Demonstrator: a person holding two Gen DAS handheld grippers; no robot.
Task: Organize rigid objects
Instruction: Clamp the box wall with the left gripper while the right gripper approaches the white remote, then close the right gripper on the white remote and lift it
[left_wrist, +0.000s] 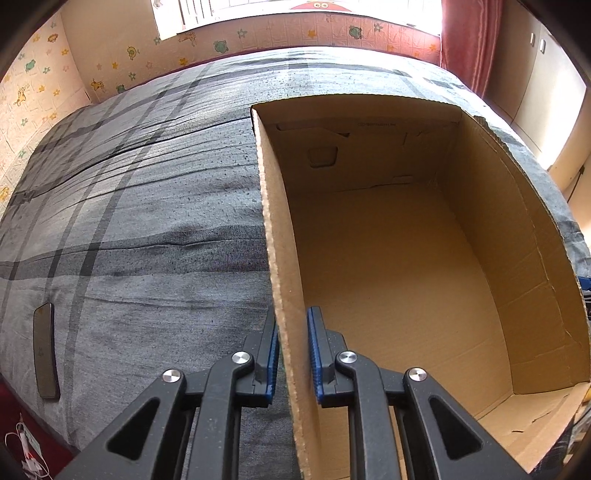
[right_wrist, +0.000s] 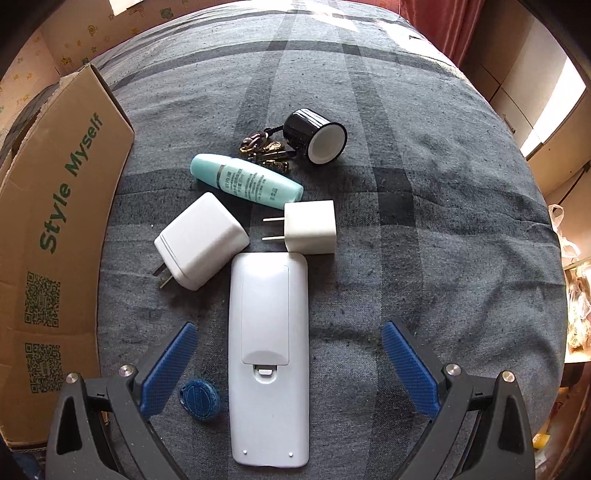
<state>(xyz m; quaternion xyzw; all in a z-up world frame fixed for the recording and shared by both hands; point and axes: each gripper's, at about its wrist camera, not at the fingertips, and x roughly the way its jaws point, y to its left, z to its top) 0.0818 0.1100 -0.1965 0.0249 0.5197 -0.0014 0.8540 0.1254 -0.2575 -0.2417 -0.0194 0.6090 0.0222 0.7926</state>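
My left gripper (left_wrist: 293, 325) is shut on the left wall of an empty open cardboard box (left_wrist: 280, 258) that stands on the grey plaid bed. My right gripper (right_wrist: 288, 334) is open wide, straddling a white remote (right_wrist: 268, 354) that lies face down. Beyond it lie a small white charger cube (right_wrist: 312, 226), a larger white charger (right_wrist: 201, 240), a teal tube (right_wrist: 245, 181), a bunch of keys (right_wrist: 267, 151) and a black cap with a white inside (right_wrist: 316, 135). A blue round tag (right_wrist: 199, 397) lies by the left finger.
The box's outer wall with "Style Myself" print (right_wrist: 55, 221) stands left of the objects. A dark flat phone-like slab (left_wrist: 45, 350) lies at the bed's left edge. Cables (left_wrist: 26, 450) lie on the red floor. A red curtain (left_wrist: 467, 40) hangs at the far right.
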